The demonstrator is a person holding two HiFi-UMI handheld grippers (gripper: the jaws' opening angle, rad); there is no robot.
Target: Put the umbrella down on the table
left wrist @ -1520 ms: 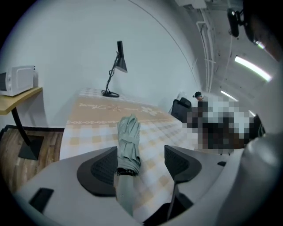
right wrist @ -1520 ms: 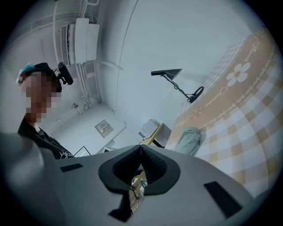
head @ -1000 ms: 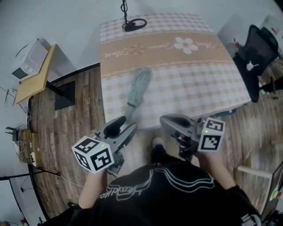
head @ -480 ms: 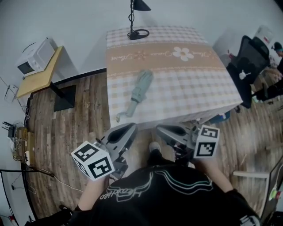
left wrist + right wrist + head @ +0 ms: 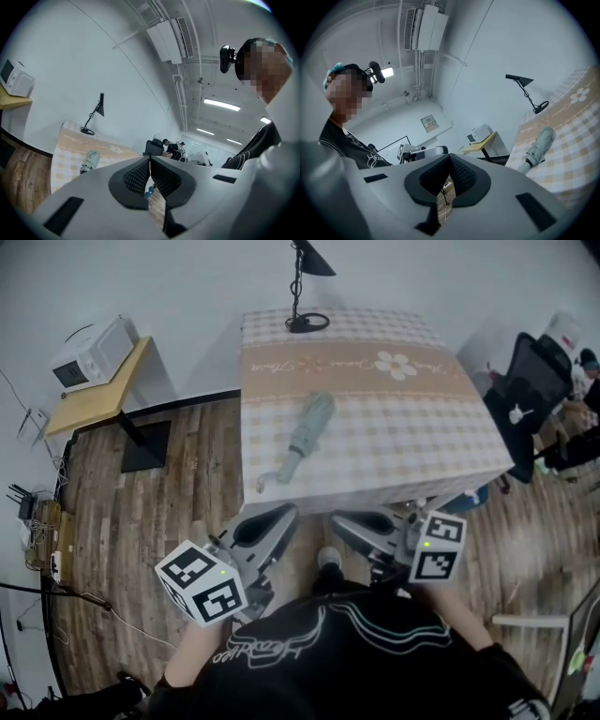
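Note:
The folded pale-green umbrella lies flat on the checked tablecloth of the table, its curved handle close to the near edge. Nothing touches it. My left gripper hangs off the table's front edge, close to my body, shut and empty. My right gripper is beside it, also shut with nothing between its fingers. The left gripper view shows its jaws meeting, with the umbrella far off at the left. In the right gripper view the jaws meet too, and the umbrella lies at the right.
A black desk lamp stands at the table's far edge. A microwave sits on a wooden side table at the left. A black chair stands right of the table. Wood floor surrounds it, and people sit in the background.
Both grippers have drawn back from the table's near edge toward my body. The left jaws have come together. The umbrella stays lying on the table.

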